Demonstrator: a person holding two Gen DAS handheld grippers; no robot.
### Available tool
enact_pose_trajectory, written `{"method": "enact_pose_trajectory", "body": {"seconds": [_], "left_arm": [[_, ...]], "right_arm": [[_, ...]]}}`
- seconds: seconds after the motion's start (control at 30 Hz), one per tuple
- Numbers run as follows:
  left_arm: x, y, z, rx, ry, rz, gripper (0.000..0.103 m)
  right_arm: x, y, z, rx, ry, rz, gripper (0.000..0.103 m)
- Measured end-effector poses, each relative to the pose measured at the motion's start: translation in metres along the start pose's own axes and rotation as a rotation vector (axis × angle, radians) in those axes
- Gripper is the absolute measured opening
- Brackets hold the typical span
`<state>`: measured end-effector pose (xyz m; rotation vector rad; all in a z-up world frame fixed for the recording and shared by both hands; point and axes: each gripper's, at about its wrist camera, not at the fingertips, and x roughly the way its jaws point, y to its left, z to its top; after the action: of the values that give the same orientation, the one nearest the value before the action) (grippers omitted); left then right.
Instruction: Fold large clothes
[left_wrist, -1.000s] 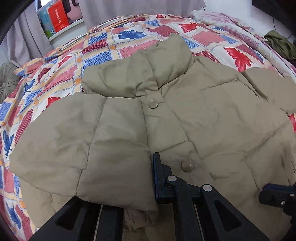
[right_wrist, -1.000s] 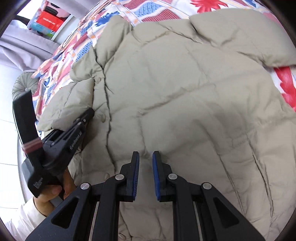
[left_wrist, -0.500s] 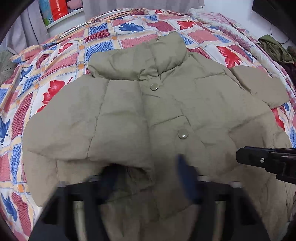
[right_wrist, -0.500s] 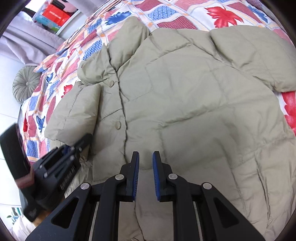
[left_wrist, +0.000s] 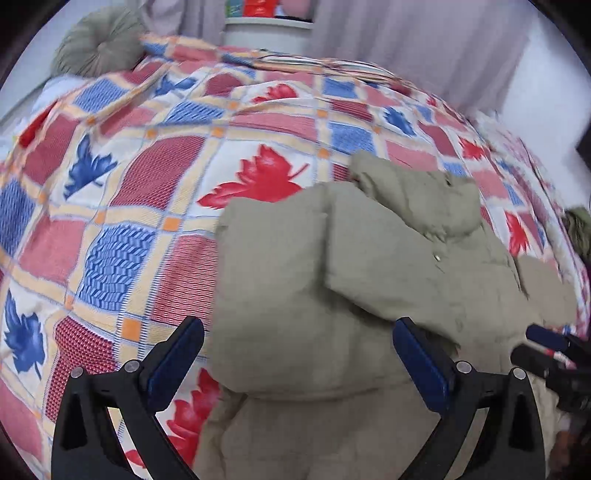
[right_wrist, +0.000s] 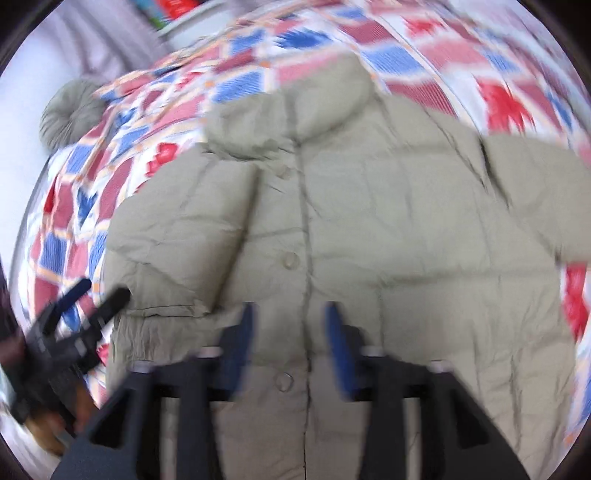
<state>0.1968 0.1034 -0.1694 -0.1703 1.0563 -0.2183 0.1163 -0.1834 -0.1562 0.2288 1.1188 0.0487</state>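
Right wrist view: a khaki puffer jacket (right_wrist: 369, 221) is spread front-up on a bed (right_wrist: 92, 184) with a leaf-patterned quilt, collar away from the camera. One sleeve (right_wrist: 192, 236) is folded in over the chest; the other sleeve (right_wrist: 535, 192) is spread out to the side. The right claw (right_wrist: 288, 343) is opening above the snap placket, with nothing gripped. The left claw (left_wrist: 295, 362) is held wide open and empty over the folded sleeve. Folding appears partly done; next, the outspread sleeve likely needs pinching and drawing inward.

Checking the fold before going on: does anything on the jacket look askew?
Yes: on the khaki padded jacket, one sleeve lies folded across the front, while the other sleeve still sticks out sideways over the patchwork bedspread.
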Motion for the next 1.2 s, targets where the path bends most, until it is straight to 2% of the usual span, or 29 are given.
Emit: {"method": "enact_pose_trajectory", "body": {"seconds": [0.07,0.1,0.13,0.27,0.3,0.33,0.37,0.4,0.43,0.5,0.53,0.57,0.6,0.63,0.7,0.77,0.83,0.87,0.97,1.07,1.1,1.13,1.2], "left_arm": [[0.01,0.035,0.017,-0.124,-0.001,-0.04,0.102],[0.019,0.049,0.025,-0.171,0.01,-0.057,0.099],[0.029,0.059,0.03,-0.206,0.022,-0.062,0.089],[0.083,0.079,0.042,-0.309,0.143,-0.177,0.089],[0.095,0.079,0.041,-0.326,0.175,-0.205,0.077],[0.105,0.079,0.041,-0.341,0.2,-0.237,0.057],[0.11,0.077,0.042,-0.352,0.21,-0.266,0.045],[0.112,0.074,0.041,-0.358,0.208,-0.287,0.026],[0.108,0.069,0.043,-0.347,0.193,-0.272,0.021],[0.091,0.049,0.048,-0.247,0.13,-0.196,0.016],[0.081,0.038,0.051,-0.184,0.098,-0.155,0.014],[0.068,0.023,0.053,-0.098,0.053,-0.117,0.012],[0.056,0.009,0.054,-0.022,0.014,-0.085,0.012],[0.045,-0.004,0.053,0.051,-0.028,-0.056,0.012],[0.031,-0.027,0.051,0.167,-0.087,-0.017,0.012],[0.034,-0.032,0.05,0.222,-0.094,0.022,0.012],[0.052,-0.026,0.05,0.207,-0.049,0.066,0.012],[0.063,-0.017,0.049,0.18,-0.021,0.083,0.012],[0.089,0.0,0.047,0.135,0.032,0.127,0.013],[0.085,0.007,0.045,0.11,0.011,0.21,0.038],[0.08,0.01,0.048,0.102,-0.002,0.25,0.056],[0.073,0.013,0.05,0.09,-0.018,0.276,0.059],[0.057,0.021,0.053,0.076,-0.028,0.26,0.059]], "right_arm": [[-0.003,0.031,0.006,-0.146,-0.038,-0.017,0.084],[-0.001,0.048,0.008,-0.221,-0.049,-0.04,0.084],[0.002,0.063,0.009,-0.279,-0.063,-0.067,0.084],[0.027,0.116,0.014,-0.506,-0.101,-0.2,0.084],[0.035,0.125,0.014,-0.547,-0.108,-0.234,0.084],[0.042,0.132,0.015,-0.572,-0.113,-0.258,0.084],[0.048,0.136,0.016,-0.591,-0.113,-0.282,0.084],[0.056,0.14,0.018,-0.609,-0.111,-0.307,0.084],[0.062,0.142,0.019,-0.619,-0.109,-0.322,0.084],[0.073,0.146,0.02,-0.641,-0.114,-0.364,0.083],[0.077,0.145,0.021,-0.647,-0.121,-0.39,0.07],[0.079,0.141,0.021,-0.641,-0.126,-0.405,0.053],[0.079,0.134,0.023,-0.613,-0.118,-0.412,0.008],[0.077,0.124,0.026,-0.569,-0.115,-0.405,0.005],[0.061,0.095,0.032,-0.413,-0.138,-0.372,0.005],[0.049,0.054,0.036,-0.236,-0.137,-0.338,0.005],[0.048,0.012,0.033,-0.035,-0.097,-0.289,0.006],[0.051,-0.015,0.029,0.094,-0.06,-0.243,0.006],[0.071,-0.069,0.011,0.367,0.034,-0.113,0.007],[0.075,-0.086,-0.002,0.468,0.032,-0.018,0.007],[0.074,-0.086,-0.004,0.481,0.031,-0.002,0.007],[0.072,-0.088,-0.005,0.493,0.036,0.015,0.007],[0.067,-0.092,-0.008,0.518,0.07,0.059,0.012]]}}
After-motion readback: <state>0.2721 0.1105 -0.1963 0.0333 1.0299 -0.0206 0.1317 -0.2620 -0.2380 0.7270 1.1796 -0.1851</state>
